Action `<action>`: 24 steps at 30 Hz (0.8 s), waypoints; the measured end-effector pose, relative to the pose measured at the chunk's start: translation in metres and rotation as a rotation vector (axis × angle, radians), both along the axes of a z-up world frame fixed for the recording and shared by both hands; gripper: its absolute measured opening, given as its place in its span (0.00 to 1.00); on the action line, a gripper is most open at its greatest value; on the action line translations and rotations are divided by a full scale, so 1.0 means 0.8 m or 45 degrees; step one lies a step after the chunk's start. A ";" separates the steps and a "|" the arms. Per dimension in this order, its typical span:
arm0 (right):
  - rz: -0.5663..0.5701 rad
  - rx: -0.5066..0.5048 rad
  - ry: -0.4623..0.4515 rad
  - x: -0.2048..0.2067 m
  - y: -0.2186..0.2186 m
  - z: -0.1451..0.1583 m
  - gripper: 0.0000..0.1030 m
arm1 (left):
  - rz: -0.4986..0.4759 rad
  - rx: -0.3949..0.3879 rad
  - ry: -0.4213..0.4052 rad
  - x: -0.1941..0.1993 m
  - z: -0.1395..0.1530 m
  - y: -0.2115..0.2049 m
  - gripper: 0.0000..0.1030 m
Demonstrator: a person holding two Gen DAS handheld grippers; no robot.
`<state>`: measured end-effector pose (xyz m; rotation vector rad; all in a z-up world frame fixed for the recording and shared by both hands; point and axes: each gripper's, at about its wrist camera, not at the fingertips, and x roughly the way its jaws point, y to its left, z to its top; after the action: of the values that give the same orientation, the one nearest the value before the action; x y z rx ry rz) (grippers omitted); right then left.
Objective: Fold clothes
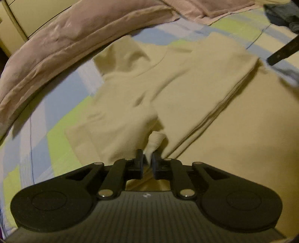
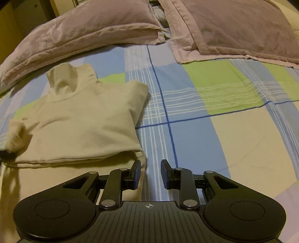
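A cream high-neck top (image 1: pixel 168 89) lies partly folded on a checked bedsheet (image 1: pixel 56 119), its neck pointing toward the pillows. My left gripper (image 1: pixel 148 158) is shut on the top's sleeve cuff (image 1: pixel 156 140), pinched up just above the folded body. In the right wrist view the same top (image 2: pixel 84 121) lies at the left, folded edges stacked at its near side. My right gripper (image 2: pixel 151 172) is open with nothing between its fingers, hovering over the sheet (image 2: pixel 196 130) just right of the top's near right corner. The right gripper's finger (image 1: pixel 284 51) shows in the left wrist view at the right edge.
Two mauve pillows (image 2: pixel 89 30) (image 2: pixel 233 28) lie along the head of the bed, just beyond the top's neck. A dark garment (image 1: pixel 284 15) sits at the far right corner. The sheet to the right of the top is bare.
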<state>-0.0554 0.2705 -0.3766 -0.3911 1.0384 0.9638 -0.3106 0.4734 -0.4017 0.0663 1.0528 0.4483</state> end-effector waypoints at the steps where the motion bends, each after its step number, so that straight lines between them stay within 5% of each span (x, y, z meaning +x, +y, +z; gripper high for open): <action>1: 0.005 -0.007 -0.005 0.000 0.001 0.000 0.26 | 0.050 -0.054 -0.034 -0.003 0.006 0.007 0.17; 3: 0.014 -0.010 -0.017 0.001 0.000 0.001 0.26 | 0.150 -0.200 -0.130 -0.011 0.022 0.022 0.37; 8: 0.000 0.042 -0.042 0.002 0.003 0.011 0.26 | 0.234 -0.619 -0.507 -0.051 0.071 0.049 0.31; 10: -0.007 0.092 -0.057 0.001 0.007 0.019 0.26 | 0.320 -0.528 -0.518 -0.043 0.072 0.058 0.22; 18: 0.125 0.256 -0.047 -0.005 0.080 0.002 0.26 | 0.407 -0.250 -0.299 0.004 -0.011 0.074 0.24; 21: 0.167 0.152 -0.058 -0.002 0.103 -0.033 0.26 | 0.452 -0.313 -0.355 0.007 -0.001 0.100 0.26; 24: 0.175 0.137 -0.055 0.005 0.107 -0.024 0.26 | 0.498 -0.381 -0.414 0.009 0.010 0.127 0.24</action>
<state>-0.0518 0.3563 -0.3959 -0.3962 0.9252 1.1248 -0.3031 0.5749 -0.3935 -0.4724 0.7995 0.6252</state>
